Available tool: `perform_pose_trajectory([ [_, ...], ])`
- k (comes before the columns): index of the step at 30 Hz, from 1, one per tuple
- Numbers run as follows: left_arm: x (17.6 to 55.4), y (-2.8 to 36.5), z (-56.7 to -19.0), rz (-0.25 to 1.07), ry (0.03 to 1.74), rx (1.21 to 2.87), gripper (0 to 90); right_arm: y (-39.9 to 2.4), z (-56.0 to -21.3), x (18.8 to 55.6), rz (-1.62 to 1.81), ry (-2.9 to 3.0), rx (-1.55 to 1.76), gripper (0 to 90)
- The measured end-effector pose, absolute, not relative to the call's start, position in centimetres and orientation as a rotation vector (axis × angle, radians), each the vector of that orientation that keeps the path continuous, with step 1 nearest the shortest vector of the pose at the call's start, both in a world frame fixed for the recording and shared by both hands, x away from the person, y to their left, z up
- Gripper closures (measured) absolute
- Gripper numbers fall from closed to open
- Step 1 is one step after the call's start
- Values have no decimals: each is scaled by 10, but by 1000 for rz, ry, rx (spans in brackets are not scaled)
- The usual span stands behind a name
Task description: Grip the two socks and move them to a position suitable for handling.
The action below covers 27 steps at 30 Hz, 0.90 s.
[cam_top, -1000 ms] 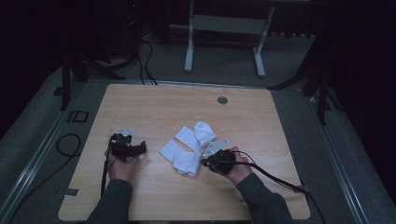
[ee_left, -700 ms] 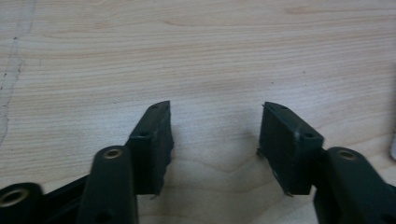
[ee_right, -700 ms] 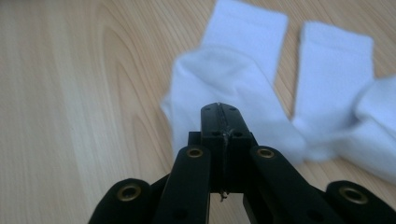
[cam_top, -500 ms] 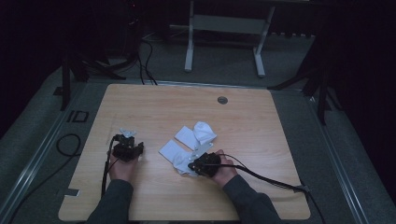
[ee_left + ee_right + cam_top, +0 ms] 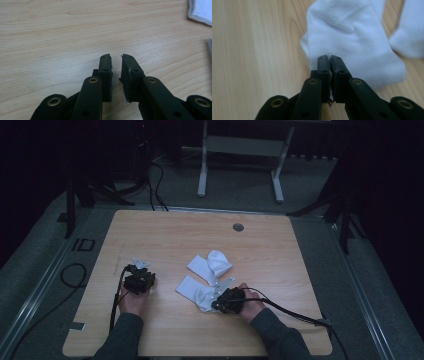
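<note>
At the near edge of the table, two dark-sleeved forearms coming in from below, angled slightly inward toward each other. On the left, hand wrapped round the left gripper, held low over bare wood, pointing away from the person, grey plate on its far side, cable looping back along the wrist. Jaws of the left gripper just been closing, now nearly together with a thin slit between the pads, nothing in the slit, only wood grain beneath and ahead; at the top right corner of that gripper's view, the hem of a white sock, well apart from the tips. On the right, hand curled over the right gripper, set low and turned toward the table's middle, cable trailing off to the right edge. Jaws of the right gripper clamped on the near white sock, a sliver of white fabric pinched between the pads, having eased by a hair just now; rest of that sock lying flat on the wood beyond the tips. Just past it, the far white sock, bunched, touching the near white sock. Farther off, toward the back edge, a small round grommet in the tabletop.
</note>
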<state>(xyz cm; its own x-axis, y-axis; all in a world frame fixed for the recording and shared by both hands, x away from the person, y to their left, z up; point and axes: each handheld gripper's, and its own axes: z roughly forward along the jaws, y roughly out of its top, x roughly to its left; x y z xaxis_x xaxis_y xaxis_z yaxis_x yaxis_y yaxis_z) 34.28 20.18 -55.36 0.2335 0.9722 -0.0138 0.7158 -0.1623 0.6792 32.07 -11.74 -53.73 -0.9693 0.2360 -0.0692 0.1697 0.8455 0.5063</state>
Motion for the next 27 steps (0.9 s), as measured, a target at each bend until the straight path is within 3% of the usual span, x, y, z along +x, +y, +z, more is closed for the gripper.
perform_pose_trajectory([
  [4, 343, 202, -554, 589, 1550, 1952, 780, -126, -534, 324, 694, 2873, 337, 827],
  [8, 344, 201, -555, 591, 1557, 1958, 776, -128, -519, 321, 769, 2833, 384, 715],
  [14, 344, 202, -555, 590, 1556, 1959, 763, -107, -509, 314, 819, 2807, 375, 617],
  [24, 344, 202, -556, 591, 1552, 1958, 753, -73, -517, 320, 827, 2826, 406, 561],
  [27, 344, 202, -556, 598, 1550, 1960, 753, -68, -525, 324, 787, 2833, 428, 649],
])
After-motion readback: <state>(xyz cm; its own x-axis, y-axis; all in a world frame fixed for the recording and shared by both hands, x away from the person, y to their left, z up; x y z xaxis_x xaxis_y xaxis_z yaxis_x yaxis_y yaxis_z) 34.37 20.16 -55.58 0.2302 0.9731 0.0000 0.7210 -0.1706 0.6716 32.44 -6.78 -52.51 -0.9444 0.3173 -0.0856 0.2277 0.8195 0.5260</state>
